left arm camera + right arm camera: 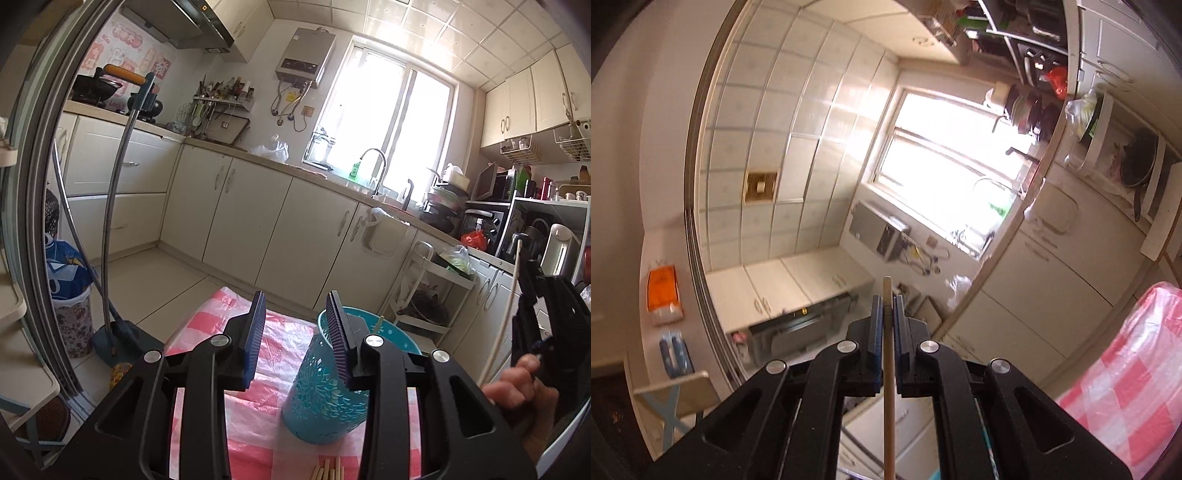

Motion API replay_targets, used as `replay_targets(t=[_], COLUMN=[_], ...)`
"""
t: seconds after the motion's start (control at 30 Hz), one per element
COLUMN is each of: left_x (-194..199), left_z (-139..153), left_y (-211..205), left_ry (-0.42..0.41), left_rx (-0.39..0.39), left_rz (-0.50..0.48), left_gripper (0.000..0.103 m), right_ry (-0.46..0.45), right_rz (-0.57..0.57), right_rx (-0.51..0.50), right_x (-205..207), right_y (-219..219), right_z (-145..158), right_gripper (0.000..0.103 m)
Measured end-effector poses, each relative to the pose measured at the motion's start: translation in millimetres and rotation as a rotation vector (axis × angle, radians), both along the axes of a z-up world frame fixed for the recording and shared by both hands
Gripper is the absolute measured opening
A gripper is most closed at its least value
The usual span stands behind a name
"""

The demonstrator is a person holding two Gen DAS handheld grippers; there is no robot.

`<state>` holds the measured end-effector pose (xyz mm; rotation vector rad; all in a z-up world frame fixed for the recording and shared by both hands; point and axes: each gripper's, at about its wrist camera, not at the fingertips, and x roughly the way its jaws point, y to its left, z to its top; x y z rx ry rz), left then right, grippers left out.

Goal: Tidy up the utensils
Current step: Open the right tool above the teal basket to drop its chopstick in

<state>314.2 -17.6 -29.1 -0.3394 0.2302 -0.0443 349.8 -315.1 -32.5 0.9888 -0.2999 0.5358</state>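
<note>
Up front, a pink-checked counter (258,398) bearing a teal holder (325,391) with one stick inside, left claw (301,332) spread and empty above it, right claw (887,310) pressed together on a single chopstick (889,387), more chopsticks (328,472) at the near edge.

Teal lace-patterned holder (325,387) on pink-and-white checked cloth (273,343); pale wooden chopstick (888,369).

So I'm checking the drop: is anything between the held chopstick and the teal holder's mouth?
Nothing visible. The right gripper clamps the chopstick, raised right of the holder; its mouth is open, one stick inside.
</note>
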Motion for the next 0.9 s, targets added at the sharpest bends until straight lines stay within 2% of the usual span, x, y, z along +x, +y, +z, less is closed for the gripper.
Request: replay_targets(t=[0.17,0.4,0.57,0.67,0.8,0.9], left_x=[2.1,10.8,10.6,10.3,11.2,11.3], left_z=[7.0,-1.6,-4.8,-3.2,-2.8,-2.8], left_y=[-0.4,1.4,-5.2,-3.0,2.3,2.9], left_ry=[-0.007,0.008,0.021,0.018,0.022,0.02], left_rx=[0.007,-0.008,0.0,-0.003,-0.018,-0.014], left_rz=[-0.007,-0.007,-0.027,-0.025,-0.021,-0.022], left_gripper=[0.032,0.032,0.032,0.032,0.032,0.032], right_ry=[-0.039,0.069,0.08,0.039,-0.037,-0.058], right_rz=[-0.103,-0.137,-0.097,-0.068,-0.039,-0.013], right_rx=[0.022,-0.12,-0.08,-0.052,0.047,0.066], right_x=[21.3,50.9,53.4,42.0,26.4,22.6], right_y=[1.4,18.3,15.6,14.2,4.3,0.7], right_z=[4.0,-24.2,-35.5,-24.7,-9.4,-4.1], right_gripper=[0.007,0.007,0.007,0.007,0.007,0.007])
